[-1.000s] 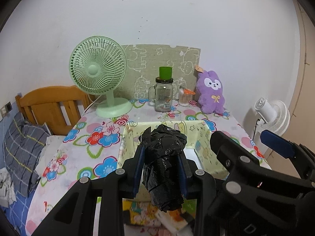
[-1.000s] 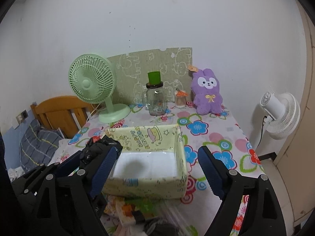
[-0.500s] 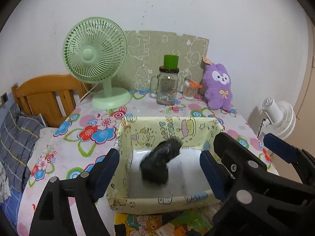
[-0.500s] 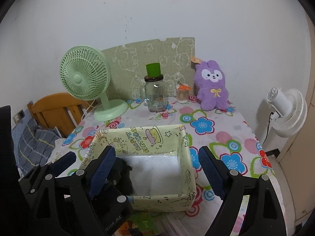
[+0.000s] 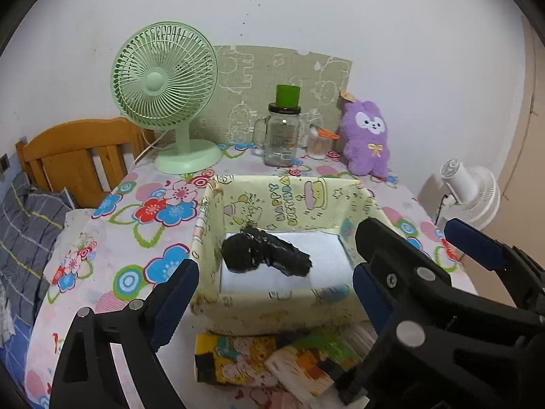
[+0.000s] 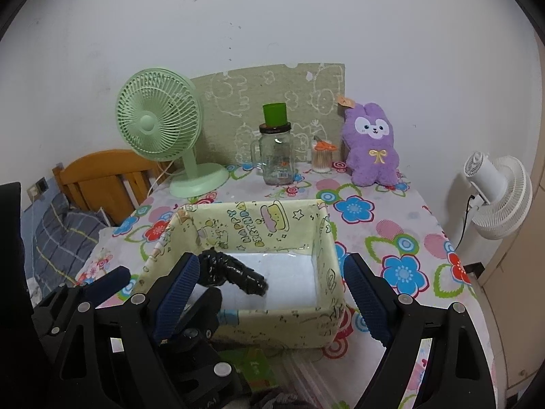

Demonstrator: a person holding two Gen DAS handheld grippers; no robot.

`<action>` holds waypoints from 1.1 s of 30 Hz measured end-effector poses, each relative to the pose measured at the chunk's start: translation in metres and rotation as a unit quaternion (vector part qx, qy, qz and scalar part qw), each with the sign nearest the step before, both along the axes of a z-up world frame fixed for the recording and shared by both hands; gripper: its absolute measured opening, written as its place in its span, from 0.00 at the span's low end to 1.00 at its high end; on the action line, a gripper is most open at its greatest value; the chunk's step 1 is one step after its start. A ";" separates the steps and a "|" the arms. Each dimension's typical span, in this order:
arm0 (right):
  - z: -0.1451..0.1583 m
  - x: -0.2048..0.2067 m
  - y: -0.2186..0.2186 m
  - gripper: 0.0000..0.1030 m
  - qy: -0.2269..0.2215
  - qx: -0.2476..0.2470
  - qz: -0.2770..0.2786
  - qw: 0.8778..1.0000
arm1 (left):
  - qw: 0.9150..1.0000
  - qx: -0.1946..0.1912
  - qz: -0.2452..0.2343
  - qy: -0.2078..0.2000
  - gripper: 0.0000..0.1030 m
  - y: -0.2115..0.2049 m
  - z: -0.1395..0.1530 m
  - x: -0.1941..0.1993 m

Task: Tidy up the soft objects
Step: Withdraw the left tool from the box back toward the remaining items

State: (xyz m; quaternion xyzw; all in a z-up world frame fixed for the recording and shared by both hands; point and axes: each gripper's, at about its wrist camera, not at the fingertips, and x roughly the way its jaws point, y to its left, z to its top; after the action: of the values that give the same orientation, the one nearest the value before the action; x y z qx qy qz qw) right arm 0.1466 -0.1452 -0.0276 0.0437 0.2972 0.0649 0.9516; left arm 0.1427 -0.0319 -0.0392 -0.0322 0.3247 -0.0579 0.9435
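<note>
Black crumpled bag (image 5: 264, 254) lies inside the yellow box (image 5: 306, 201) (white-floored); my left gripper (image 5: 269, 301) and right gripper (image 6: 269, 298) gape empty just before it.

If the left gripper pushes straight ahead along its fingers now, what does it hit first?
Probably the near wall of the yellow fabric box, just ahead of the open left gripper; the black bag bundle lies beyond it. Depth is uncertain.

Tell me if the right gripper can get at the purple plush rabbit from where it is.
Probably yes: the right gripper is open, and the purple plush rabbit sits unobstructed beyond the yellow box.
</note>
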 end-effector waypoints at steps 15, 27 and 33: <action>0.006 -0.045 -0.001 0.92 -0.022 -0.001 0.003 1.000 | 1.000 0.008 -0.001 -0.023 0.91 -0.002 0.005 -0.041; 0.002 -0.078 -0.006 0.97 -0.032 -0.004 -0.008 0.999 | 0.999 0.010 -0.011 -0.032 0.93 -0.006 0.000 -0.072; -0.001 -0.093 -0.008 0.97 -0.037 -0.012 -0.009 0.999 | 0.999 0.005 -0.017 -0.031 0.93 -0.008 -0.005 -0.085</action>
State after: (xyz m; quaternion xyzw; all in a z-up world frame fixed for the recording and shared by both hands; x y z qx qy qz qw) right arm 0.0538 -0.1534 -0.0284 0.0323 0.2624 0.0546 0.9629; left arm 0.0580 -0.0398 -0.0438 -0.0201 0.2966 -0.0735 0.9520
